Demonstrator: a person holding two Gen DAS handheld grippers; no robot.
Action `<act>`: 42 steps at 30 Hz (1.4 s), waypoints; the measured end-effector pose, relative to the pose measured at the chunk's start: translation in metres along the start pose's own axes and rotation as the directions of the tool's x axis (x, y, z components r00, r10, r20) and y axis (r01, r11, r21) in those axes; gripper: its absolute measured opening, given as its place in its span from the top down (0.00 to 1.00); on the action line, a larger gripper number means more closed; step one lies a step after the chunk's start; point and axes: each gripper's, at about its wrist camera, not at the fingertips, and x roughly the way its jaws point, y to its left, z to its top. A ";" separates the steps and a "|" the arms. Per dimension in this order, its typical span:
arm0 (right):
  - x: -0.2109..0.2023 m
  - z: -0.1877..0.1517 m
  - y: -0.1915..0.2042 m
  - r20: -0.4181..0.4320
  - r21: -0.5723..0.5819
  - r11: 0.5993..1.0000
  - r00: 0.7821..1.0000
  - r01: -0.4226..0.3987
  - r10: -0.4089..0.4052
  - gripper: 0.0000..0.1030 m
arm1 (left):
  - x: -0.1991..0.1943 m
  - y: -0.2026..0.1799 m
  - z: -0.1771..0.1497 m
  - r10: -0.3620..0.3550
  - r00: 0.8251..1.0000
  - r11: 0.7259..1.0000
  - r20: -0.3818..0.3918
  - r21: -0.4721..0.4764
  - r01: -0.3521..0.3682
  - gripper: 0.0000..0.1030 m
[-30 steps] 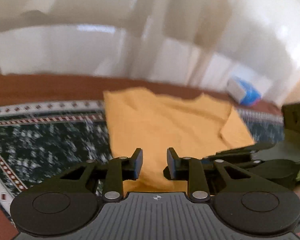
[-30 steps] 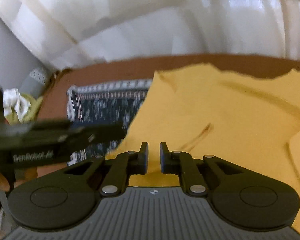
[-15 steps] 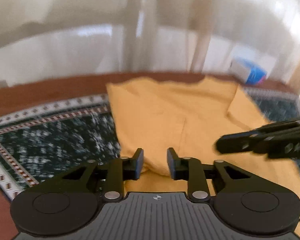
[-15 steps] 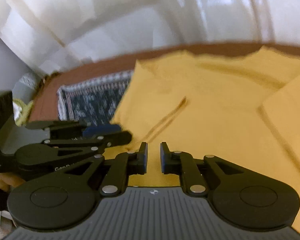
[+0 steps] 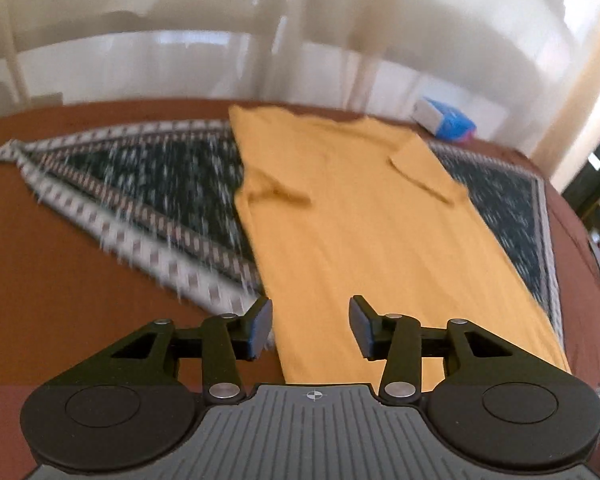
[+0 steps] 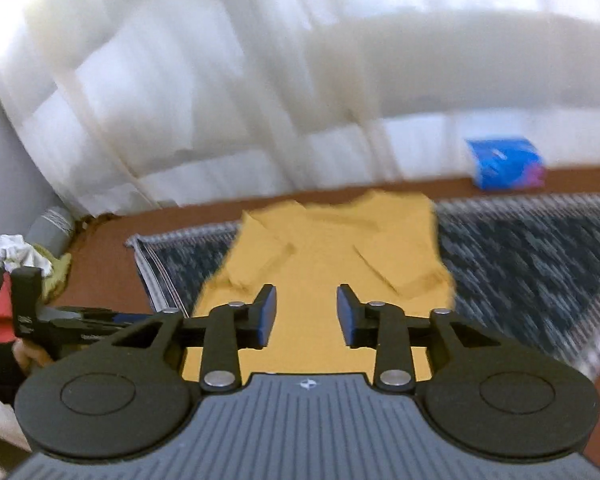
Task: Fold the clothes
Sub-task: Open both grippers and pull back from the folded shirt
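A mustard-yellow t-shirt lies flat on a dark patterned cloth, both sleeves folded in over its body. It also shows in the right wrist view. My left gripper is open and empty, above the shirt's near left hem. My right gripper is open and empty, raised over the shirt's near end. The left gripper's body shows at the left of the right wrist view.
The patterned cloth covers a brown table. A blue and white box stands at the far edge; it also shows in the right wrist view. White curtains hang behind. A pile of clothes lies at far left.
Both grippers have opened wider and pulled back and up from the shirt. The shirt now shows farther off, and the right gripper has left the left wrist view.
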 end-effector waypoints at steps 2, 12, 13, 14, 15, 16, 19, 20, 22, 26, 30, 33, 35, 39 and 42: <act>-0.014 -0.026 -0.016 -0.027 0.044 0.999 0.999 0.028 -0.027 0.58 | -0.009 -0.009 -0.024 0.028 0.999 0.999 -0.031 -0.023 -0.028 0.35; -0.038 -0.133 -0.077 -0.183 0.143 0.982 0.978 0.122 -0.095 0.56 | -0.030 -0.040 -0.114 0.148 0.975 0.983 -0.168 -0.084 -0.164 0.31; -0.039 -0.140 -0.079 -0.199 0.141 0.981 0.975 0.132 -0.102 0.56 | -0.032 -0.041 -0.118 0.154 0.974 0.981 -0.166 -0.095 -0.171 0.31; -0.039 -0.147 -0.082 -0.211 0.141 0.980 0.972 0.139 -0.108 0.56 | -0.034 -0.042 -0.122 0.160 0.973 0.978 -0.164 -0.106 -0.178 0.31; -0.039 -0.153 -0.085 -0.220 0.141 0.979 0.969 0.146 -0.113 0.56 | -0.036 -0.042 -0.124 0.165 0.973 0.976 -0.164 -0.113 -0.185 0.31; -0.039 -0.158 -0.088 -0.230 0.143 0.978 0.966 0.150 -0.114 0.56 | -0.037 -0.042 -0.126 0.167 0.973 0.975 -0.163 -0.118 -0.187 0.30; -0.037 -0.168 -0.096 -0.250 0.156 0.976 0.962 0.153 -0.111 0.56 | -0.039 -0.041 -0.129 0.170 0.972 0.973 -0.161 -0.131 -0.192 0.28; -0.036 -0.170 -0.098 -0.252 0.164 0.975 0.962 0.147 -0.103 0.56 | -0.038 -0.040 -0.130 0.169 0.971 0.972 -0.166 -0.136 -0.193 0.28; -0.033 -0.174 -0.099 -0.255 0.166 0.975 0.961 0.150 -0.104 0.56 | -0.035 -0.038 -0.133 0.168 0.970 0.970 -0.176 -0.144 -0.195 0.28; -0.030 -0.180 -0.097 -0.262 0.165 0.974 0.959 0.156 -0.109 0.55 | -0.034 -0.036 -0.135 0.153 0.971 0.970 -0.182 -0.161 -0.183 0.28; -0.028 -0.183 -0.097 -0.272 0.171 0.973 0.957 0.152 -0.102 0.55 | -0.031 -0.034 -0.135 0.078 0.975 0.972 -0.206 -0.202 -0.120 0.28; -0.026 -0.186 -0.097 -0.279 0.171 0.974 0.955 0.151 -0.100 0.54 | -0.030 -0.034 -0.135 0.059 0.976 0.970 -0.210 -0.219 -0.106 0.29; -0.026 -0.187 -0.097 -0.280 0.181 0.973 0.956 0.144 -0.089 0.52 | -0.030 -0.034 -0.134 0.000 0.978 0.965 -0.210 -0.255 -0.055 0.40; -0.024 -0.186 -0.097 -0.296 0.190 0.976 0.954 0.110 -0.049 0.56 | -0.025 -0.035 -0.136 0.006 0.979 0.961 -0.204 -0.271 -0.062 0.40; -0.025 -0.186 -0.097 -0.299 0.197 0.974 0.953 0.108 -0.046 0.57 | -0.022 -0.035 -0.135 0.005 0.979 0.955 -0.202 -0.290 -0.065 0.35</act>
